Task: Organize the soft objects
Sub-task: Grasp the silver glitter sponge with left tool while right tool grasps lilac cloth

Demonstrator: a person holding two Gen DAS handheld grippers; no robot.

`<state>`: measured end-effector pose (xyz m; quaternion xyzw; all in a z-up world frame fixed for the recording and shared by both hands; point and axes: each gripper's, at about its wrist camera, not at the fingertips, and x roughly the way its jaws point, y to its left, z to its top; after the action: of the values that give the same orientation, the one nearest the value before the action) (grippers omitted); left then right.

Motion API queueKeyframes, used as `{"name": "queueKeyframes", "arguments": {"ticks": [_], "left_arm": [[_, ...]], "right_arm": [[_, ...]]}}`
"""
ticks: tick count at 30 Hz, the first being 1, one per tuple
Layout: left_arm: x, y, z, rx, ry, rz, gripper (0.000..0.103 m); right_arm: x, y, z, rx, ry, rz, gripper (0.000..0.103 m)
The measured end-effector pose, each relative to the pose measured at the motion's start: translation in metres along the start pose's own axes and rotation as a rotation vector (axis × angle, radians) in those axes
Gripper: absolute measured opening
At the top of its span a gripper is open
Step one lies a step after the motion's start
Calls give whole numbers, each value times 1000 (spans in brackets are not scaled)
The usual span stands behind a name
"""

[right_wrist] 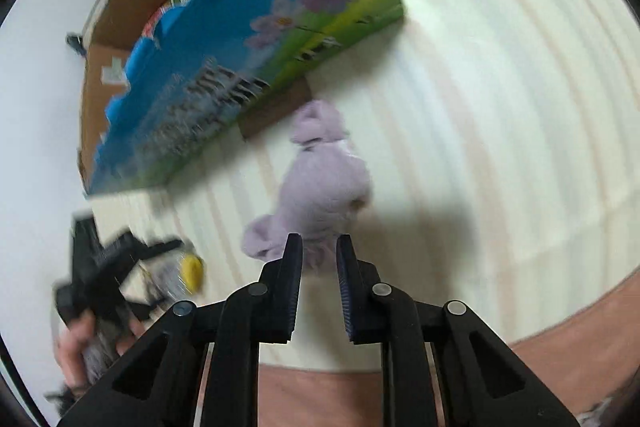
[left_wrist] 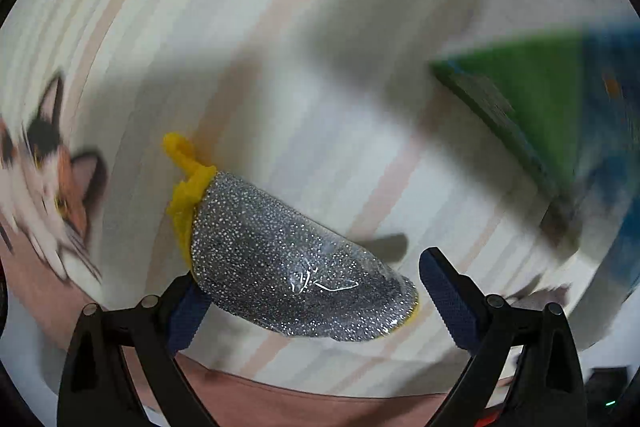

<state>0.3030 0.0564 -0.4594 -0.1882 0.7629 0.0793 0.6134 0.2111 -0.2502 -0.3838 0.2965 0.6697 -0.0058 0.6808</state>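
Right tongs [right_wrist: 318, 255] beside colourful box [right_wrist: 256, 39]

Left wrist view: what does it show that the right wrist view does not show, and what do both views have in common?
Only the left wrist view shows the cat picture and the open left gripper close around the silver scrubber with yellow trim. Only the right wrist view shows the purple plush toy, with the right gripper at its lower end, and the cardboard box. Both show the striped cloth and the blue-green panel.

Both wrist views look down close over the striped bedding [left_wrist: 320, 147], sharing the colourful box [right_wrist: 248, 39].
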Motion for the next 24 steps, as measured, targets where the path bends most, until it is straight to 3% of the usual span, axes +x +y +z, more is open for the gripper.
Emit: {"name": "queueKeyframes", "arguments": {"ticks": [4,6,8,9,13,17,19,20,21,22,24], "left_arm": [[3,-31,-8,169,-43,88,99],[3,-34,-16,189,-43,96,99],[-3,-17,-21,107,-35,21,99],[-6,-5,-26,59,-29,-16,99],[-4,29,-30,-173,17,-203,99],[6,34,-28,-249,30,-223,99],[10,19,-28,-210,2,-153,88],[8,11,-28,-154,-19,-109,83],[5,-3,-23,-90,-33,-74,70],[3,-12,-22,-35,-38,-51,63],[0,-21,-24,86,-62,27,63]], "right_arm": [[-7,-20,-3,25,22,-10,25],[-7,-22,-4,43,13,2,52],[-12,-24,2,73,-11,37,68],[-11,-21,5,86,-18,52,70],[7,-11,20,144,-15,90,70],[31,4,33,171,7,80,70],[34,12,33,123,12,11,58],[36,17,32,97,27,-12,43],[38,21,31,68,46,-26,43],[37,25,26,13,77,-61,42],[34,30,19,-65,108,-109,42]]}}
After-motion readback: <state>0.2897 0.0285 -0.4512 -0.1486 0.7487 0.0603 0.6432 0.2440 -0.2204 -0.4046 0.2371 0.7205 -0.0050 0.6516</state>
